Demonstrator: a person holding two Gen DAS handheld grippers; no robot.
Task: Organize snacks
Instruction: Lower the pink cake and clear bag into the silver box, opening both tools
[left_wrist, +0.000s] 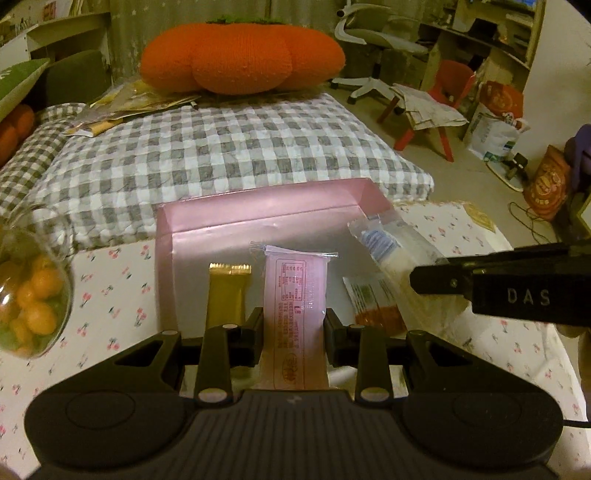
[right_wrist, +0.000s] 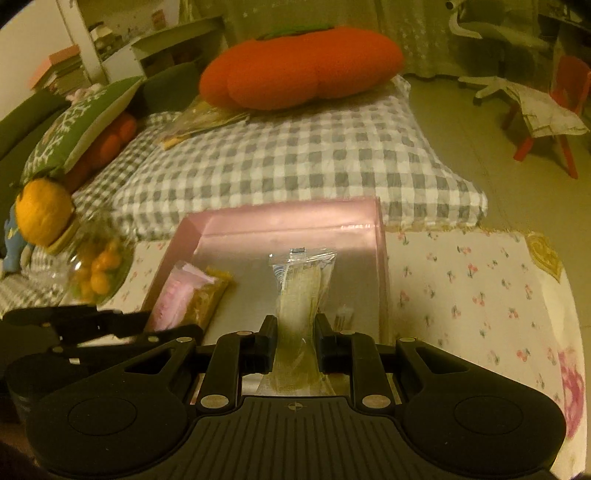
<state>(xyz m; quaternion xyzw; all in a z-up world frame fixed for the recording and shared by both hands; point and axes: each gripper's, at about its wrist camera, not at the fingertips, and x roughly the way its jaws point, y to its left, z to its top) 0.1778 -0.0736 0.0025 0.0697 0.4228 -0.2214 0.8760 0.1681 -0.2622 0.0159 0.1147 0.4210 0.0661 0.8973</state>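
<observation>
While both tongs hang over the pink box (left_wrist: 258, 218), each is clamped on a snack. Left tongs (left_wrist: 294, 332) pinch a pink wrapped bar (left_wrist: 295, 291), upright between the pads, over the box floor. Right tongs (right_wrist: 295, 341) squeeze a clear packet with a pale biscuit (right_wrist: 301, 280) — held above the box's right half. Lying in the box: a gold bar (left_wrist: 227, 295) at left, an orange-printed sachet (left_wrist: 373, 304) at right. Box sits on the cherry-print bench (left_wrist: 110, 295); candy jar (left_wrist: 29, 295) just beside its left edge.
</observation>
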